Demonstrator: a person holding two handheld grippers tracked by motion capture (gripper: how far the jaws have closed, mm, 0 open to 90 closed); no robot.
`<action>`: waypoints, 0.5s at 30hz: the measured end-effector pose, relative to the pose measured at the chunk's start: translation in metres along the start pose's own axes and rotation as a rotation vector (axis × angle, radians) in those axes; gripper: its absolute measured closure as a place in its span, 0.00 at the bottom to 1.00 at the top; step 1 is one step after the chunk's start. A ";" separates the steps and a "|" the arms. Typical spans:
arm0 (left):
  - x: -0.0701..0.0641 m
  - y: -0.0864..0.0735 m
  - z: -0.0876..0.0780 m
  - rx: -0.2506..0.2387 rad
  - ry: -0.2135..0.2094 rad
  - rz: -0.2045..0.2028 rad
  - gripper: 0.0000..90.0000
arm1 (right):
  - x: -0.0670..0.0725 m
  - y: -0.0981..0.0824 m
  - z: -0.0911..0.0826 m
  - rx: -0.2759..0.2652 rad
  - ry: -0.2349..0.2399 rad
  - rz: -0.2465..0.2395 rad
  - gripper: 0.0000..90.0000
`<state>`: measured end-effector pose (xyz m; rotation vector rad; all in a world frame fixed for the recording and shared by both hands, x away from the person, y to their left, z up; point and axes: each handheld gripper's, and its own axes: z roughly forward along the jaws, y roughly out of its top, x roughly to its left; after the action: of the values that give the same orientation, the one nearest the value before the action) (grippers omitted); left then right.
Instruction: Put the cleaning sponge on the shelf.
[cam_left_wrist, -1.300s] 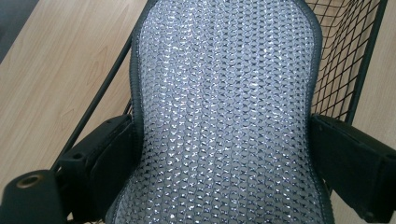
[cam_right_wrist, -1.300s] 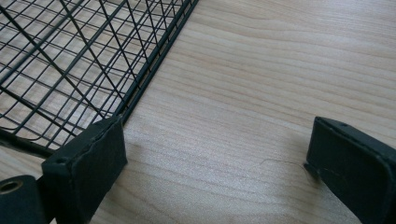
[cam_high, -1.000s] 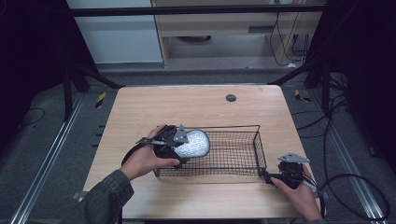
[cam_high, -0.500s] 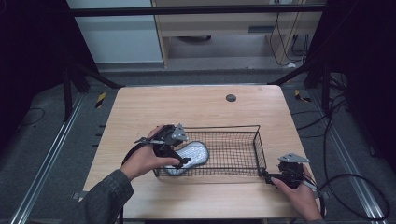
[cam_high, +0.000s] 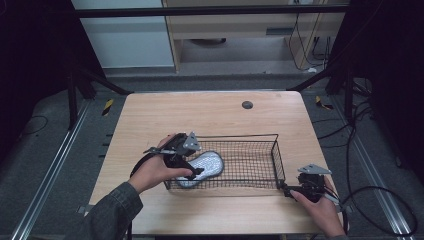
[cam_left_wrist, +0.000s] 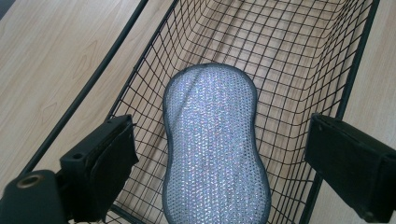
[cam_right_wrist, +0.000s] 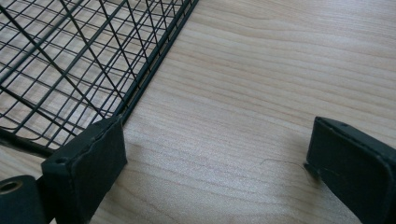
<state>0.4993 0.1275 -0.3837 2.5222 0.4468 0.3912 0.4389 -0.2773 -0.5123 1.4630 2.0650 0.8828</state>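
Silver glittery sponge (cam_left_wrist: 215, 149) with grey edging; black wire basket (cam_left_wrist: 327, 60).

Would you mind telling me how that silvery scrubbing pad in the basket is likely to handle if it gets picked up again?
The scrubbing pad looks thin and woven, so it would probably flop or bend rather than stay stiff. It seems light for its size. Its flat, waisted shape lying in the wire basket should not roll, though the mesh texture might snag the wires.

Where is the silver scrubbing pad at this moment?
In the high view, the silver scrubbing pad lies inside the black wire basket, at its left end, just under the open left gripper; the right gripper is at the basket's right corner.
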 end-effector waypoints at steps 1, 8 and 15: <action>0.000 0.000 0.000 0.001 0.001 0.003 0.09 | 0.000 0.000 0.000 0.000 0.000 0.000 0.06; -0.004 0.002 -0.003 -0.003 0.004 0.008 0.10 | 0.000 0.000 0.000 0.000 0.000 0.000 0.05; -0.007 0.005 -0.006 -0.009 0.005 0.010 0.10 | 0.000 0.000 0.000 0.000 0.000 0.000 0.05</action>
<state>0.4919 0.1237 -0.3778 2.5165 0.4341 0.4021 0.4389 -0.2773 -0.5124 1.4625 2.0654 0.8831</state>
